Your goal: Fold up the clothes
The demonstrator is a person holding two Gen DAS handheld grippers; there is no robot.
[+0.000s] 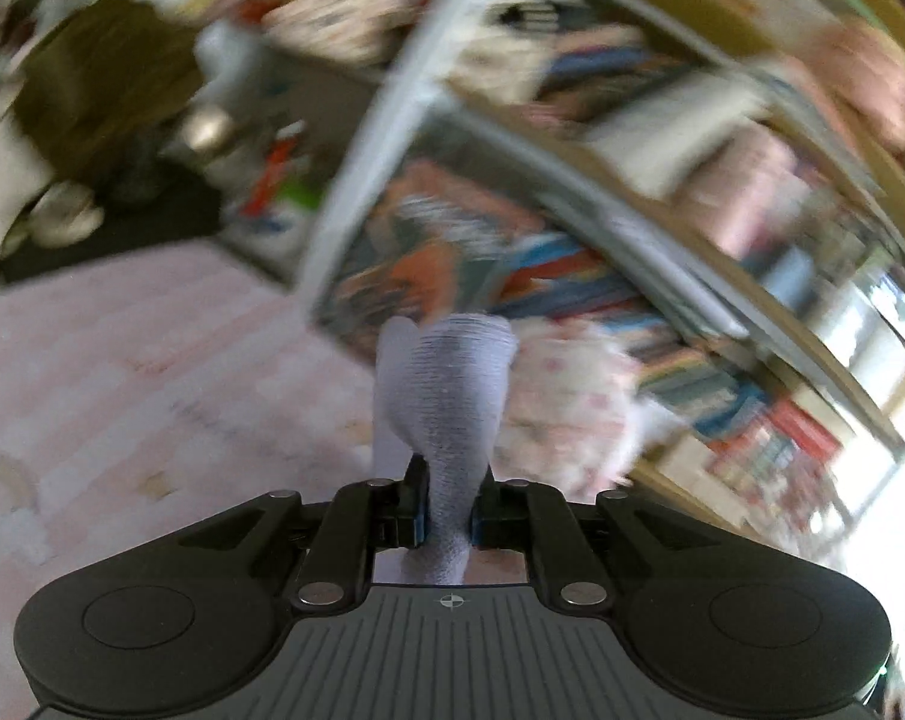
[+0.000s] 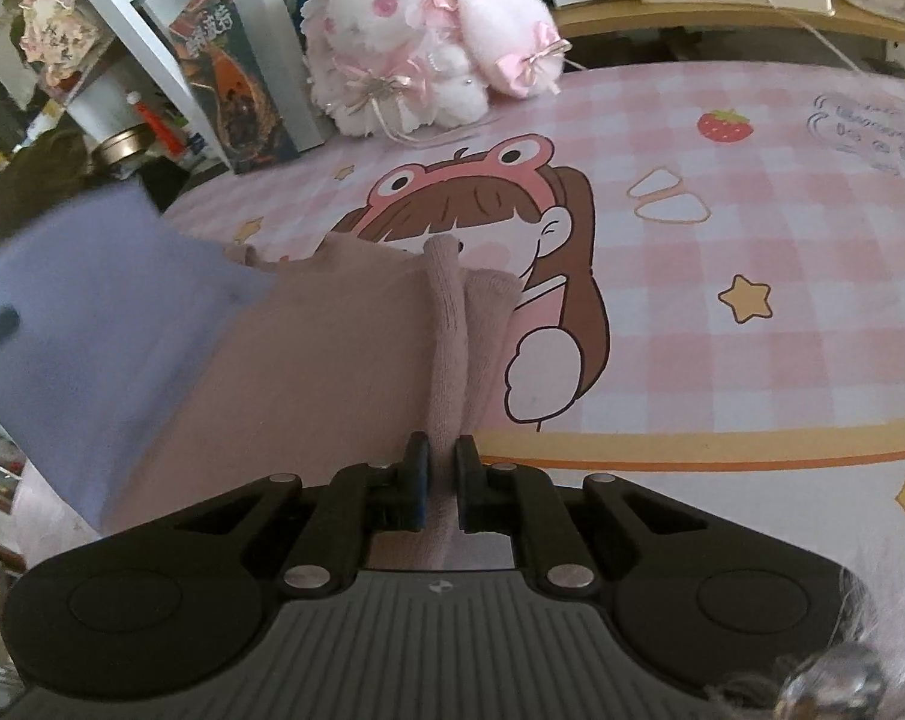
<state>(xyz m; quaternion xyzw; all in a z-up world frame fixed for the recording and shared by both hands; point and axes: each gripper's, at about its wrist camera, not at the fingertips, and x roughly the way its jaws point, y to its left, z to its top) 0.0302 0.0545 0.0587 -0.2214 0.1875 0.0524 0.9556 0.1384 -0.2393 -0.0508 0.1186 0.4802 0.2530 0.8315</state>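
My left gripper [image 1: 449,507] is shut on a pale lavender knit piece [image 1: 446,396] that sticks up between its fingers; the left wrist view is motion-blurred. My right gripper [image 2: 441,480] is shut on a fold of a dusty-pink knit garment [image 2: 308,348], which spreads to the left over the pink checked mat [image 2: 722,240]. A lavender part [image 2: 92,300] of the clothing shows at the far left of the right wrist view, raised and blurred.
A pink-and-white plush toy [image 2: 416,48] sits at the mat's far edge. Books [image 2: 242,78] and a white shelf frame [image 2: 128,24] stand at the back left. In the left wrist view a bookshelf [image 1: 692,276] fills the right side.
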